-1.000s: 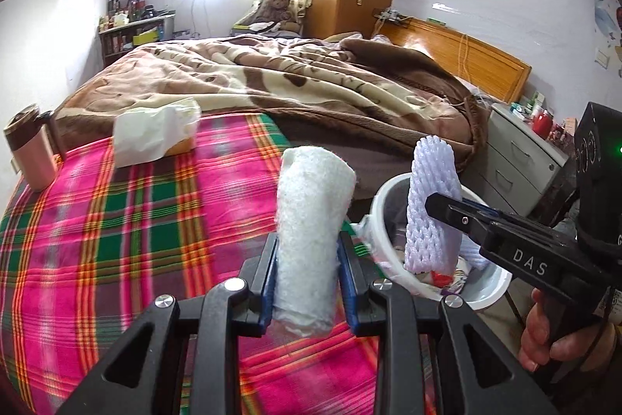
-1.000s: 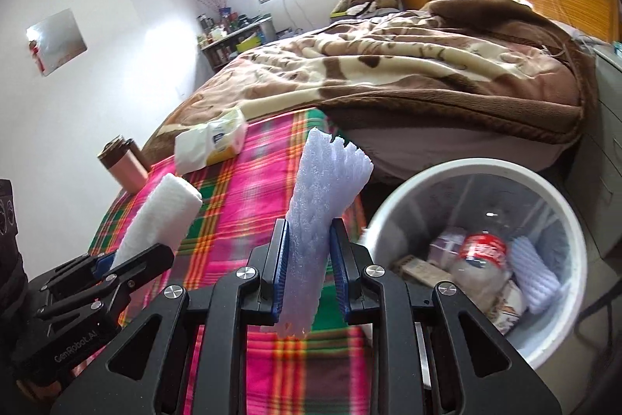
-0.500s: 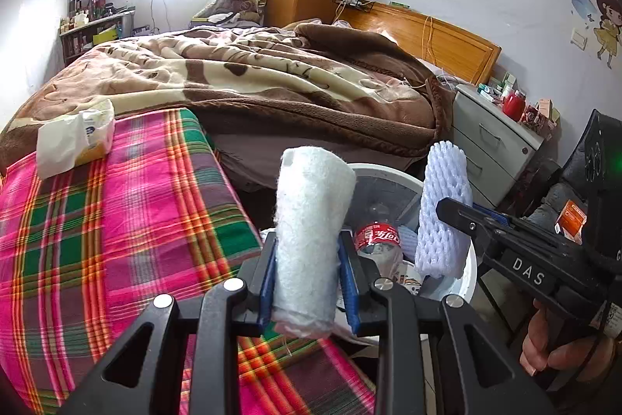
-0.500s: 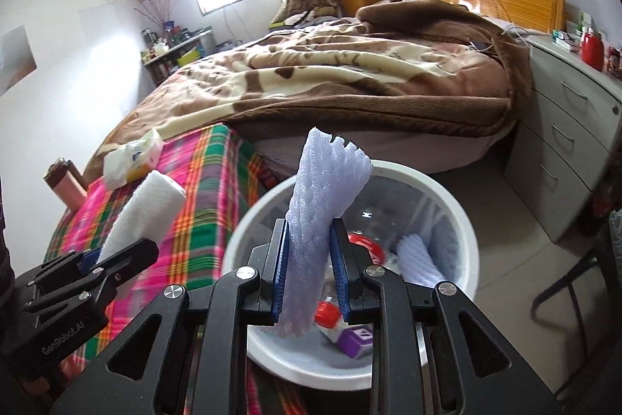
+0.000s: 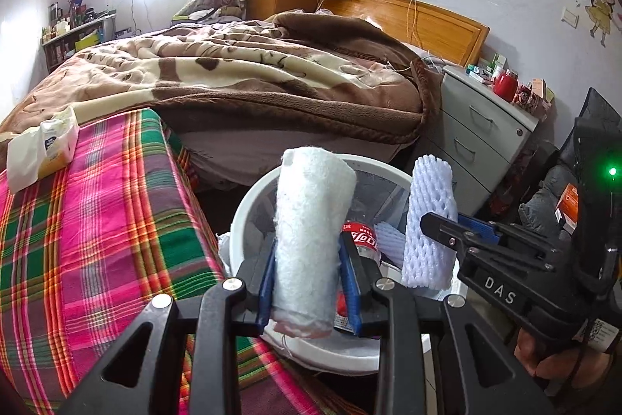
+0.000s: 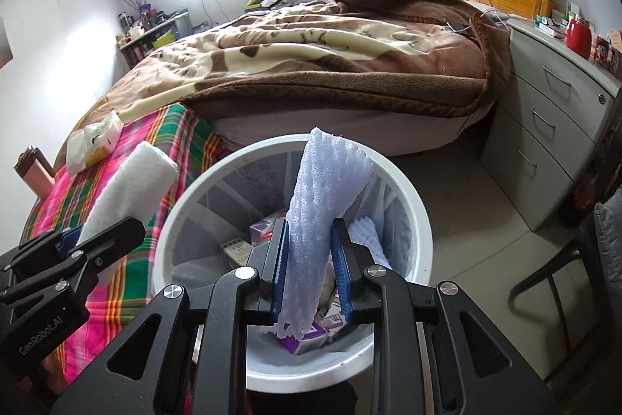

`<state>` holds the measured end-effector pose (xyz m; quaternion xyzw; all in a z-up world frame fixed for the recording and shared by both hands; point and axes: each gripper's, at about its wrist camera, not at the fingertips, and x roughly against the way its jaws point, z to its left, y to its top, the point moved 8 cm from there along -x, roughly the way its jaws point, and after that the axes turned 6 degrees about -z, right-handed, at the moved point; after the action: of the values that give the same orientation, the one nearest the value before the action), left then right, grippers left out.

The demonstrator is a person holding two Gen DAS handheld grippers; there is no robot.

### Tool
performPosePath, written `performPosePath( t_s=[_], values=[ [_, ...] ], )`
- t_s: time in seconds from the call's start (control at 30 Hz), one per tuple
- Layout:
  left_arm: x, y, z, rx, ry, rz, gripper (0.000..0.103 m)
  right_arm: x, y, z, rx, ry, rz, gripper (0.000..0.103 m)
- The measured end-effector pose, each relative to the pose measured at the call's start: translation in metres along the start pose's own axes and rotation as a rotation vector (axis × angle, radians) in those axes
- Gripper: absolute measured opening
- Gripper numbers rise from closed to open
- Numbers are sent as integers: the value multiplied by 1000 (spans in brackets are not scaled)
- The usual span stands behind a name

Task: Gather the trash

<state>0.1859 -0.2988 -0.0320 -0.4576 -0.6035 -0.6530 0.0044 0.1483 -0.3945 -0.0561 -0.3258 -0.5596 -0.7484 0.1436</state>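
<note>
Left gripper (image 5: pixel 309 282) clamps a white fibrous roll (image 5: pixel 311 232); right gripper (image 6: pixel 309 282) clamps a lavender foam net sleeve (image 6: pixel 322 216) — both above the white bin (image 6: pixel 418 216). Bin contents — bottle (image 5: pixel 359 240), cartons — partly hidden behind the 2 held pieces.

- We see the left gripper (image 5: pixel 309 282) at 6 o'clock in its own wrist view, jaws pressed against an upright white fibrous roll (image 5: pixel 311 232).
- We see the right gripper (image 6: pixel 309 275) at 6 o'clock in its own view, jaws pinching an upright lavender foam net (image 6: pixel 322 216).
- In the left view, the right gripper enters from 4 o'clock, with our right hand (image 5: pixel 563 362) wrapped on its handle.
</note>
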Motion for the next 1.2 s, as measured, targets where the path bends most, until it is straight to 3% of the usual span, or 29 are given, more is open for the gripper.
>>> performPosePath(
  t_s=[0.23, 0.33, 0.47, 0.7, 1.2],
  values=[
    [-6, 2, -8, -8, -4, 2, 57, -5, -6, -11, -11, -7, 33, 25],
    [-5, 2, -9, -8, -4, -4, 66, -3, -6, -13, -11, -15, 30, 31],
    [-5, 0, -8, -3, -6, 5, 69, 0, -5, -14, -28, -12, 20, 45],
    [9, -2, -6, -5, 15, -14, 75, 11, -3, -12, -45, 0, -22, 52],
    [69, -17, 14, 1, 131, -139, 80, 63, -11, 18, -20, 21, -196, 56]
  ],
)
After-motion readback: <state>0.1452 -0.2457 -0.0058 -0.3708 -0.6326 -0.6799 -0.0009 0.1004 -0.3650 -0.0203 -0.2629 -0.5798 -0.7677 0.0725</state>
